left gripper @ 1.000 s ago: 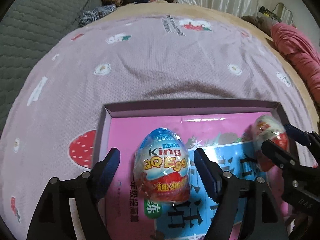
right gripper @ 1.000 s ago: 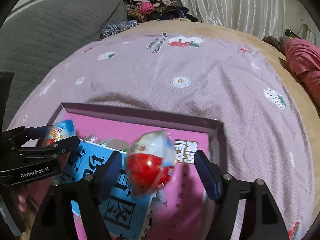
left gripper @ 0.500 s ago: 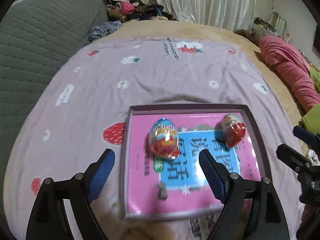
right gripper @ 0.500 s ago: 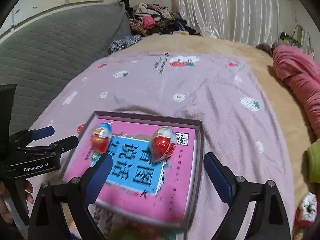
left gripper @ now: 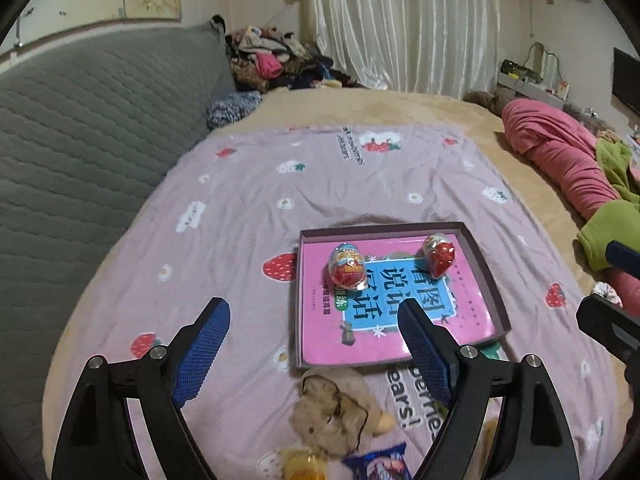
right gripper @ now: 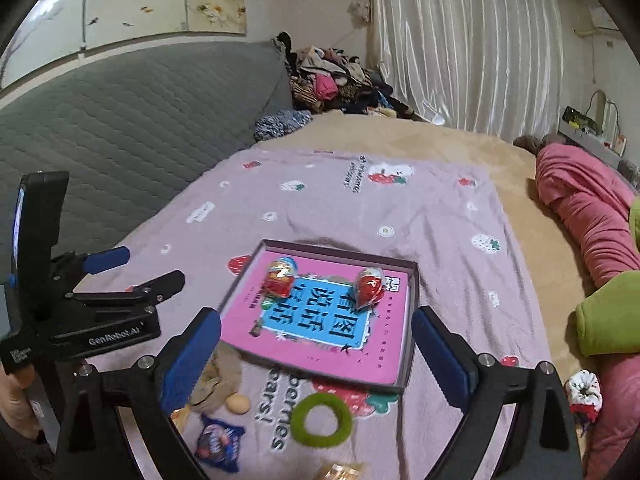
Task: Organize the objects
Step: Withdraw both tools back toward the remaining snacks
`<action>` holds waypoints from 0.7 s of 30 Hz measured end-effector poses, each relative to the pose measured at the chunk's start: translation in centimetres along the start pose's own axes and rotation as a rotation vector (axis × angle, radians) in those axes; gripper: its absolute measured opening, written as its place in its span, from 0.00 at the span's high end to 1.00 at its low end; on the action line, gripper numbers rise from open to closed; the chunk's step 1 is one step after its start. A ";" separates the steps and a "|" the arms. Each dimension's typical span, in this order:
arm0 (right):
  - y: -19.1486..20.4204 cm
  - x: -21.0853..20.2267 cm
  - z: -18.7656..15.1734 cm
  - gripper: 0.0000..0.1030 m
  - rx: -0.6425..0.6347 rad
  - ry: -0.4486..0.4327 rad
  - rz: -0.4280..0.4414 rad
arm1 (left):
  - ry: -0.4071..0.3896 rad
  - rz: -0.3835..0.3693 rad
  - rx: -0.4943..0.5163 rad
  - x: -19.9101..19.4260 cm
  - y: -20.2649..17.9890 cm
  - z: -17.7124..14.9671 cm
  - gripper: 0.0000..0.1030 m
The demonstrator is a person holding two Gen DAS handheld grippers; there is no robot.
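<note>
Both grippers, left (left gripper: 310, 330) and right (right gripper: 316, 338), have pulled back from the tray (left gripper: 486, 264), jaws spread and empty. Two foil-wrapped eggs, one blue-topped (left gripper: 347, 266), one red (left gripper: 439, 255), now lie released on the pink book (left gripper: 360, 336) inside it.

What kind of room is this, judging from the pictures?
Most likely a lived-in bedroom: a bed with a quilted grey headboard, a strawberry-print blanket, a clothes pile and long white curtains.
</note>
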State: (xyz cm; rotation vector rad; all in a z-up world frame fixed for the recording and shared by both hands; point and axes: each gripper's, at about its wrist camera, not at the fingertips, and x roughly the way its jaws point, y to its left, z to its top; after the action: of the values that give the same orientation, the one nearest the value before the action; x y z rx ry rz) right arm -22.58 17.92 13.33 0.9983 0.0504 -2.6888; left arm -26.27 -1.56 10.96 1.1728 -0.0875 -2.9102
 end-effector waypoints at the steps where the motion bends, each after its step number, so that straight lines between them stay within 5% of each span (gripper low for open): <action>1: 0.4 -1.0 -0.1 0.06 -0.004 -0.012 0.000 | -0.006 0.001 0.004 -0.9 0.1 -0.3 0.16; 11: 3.8 -7.0 -2.0 0.06 -0.037 -0.056 -0.003 | -0.037 0.008 0.022 -7.2 0.8 -3.3 0.16; 21: 4.6 -9.0 -5.6 0.06 -0.028 -0.044 -0.024 | -0.036 -0.008 -0.018 -9.4 2.1 -6.6 0.16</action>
State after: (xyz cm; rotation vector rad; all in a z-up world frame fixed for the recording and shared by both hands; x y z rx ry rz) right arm -11.29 16.40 15.18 0.9364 0.0921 -2.7225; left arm -14.98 -3.73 12.82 1.1211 -0.0561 -2.9332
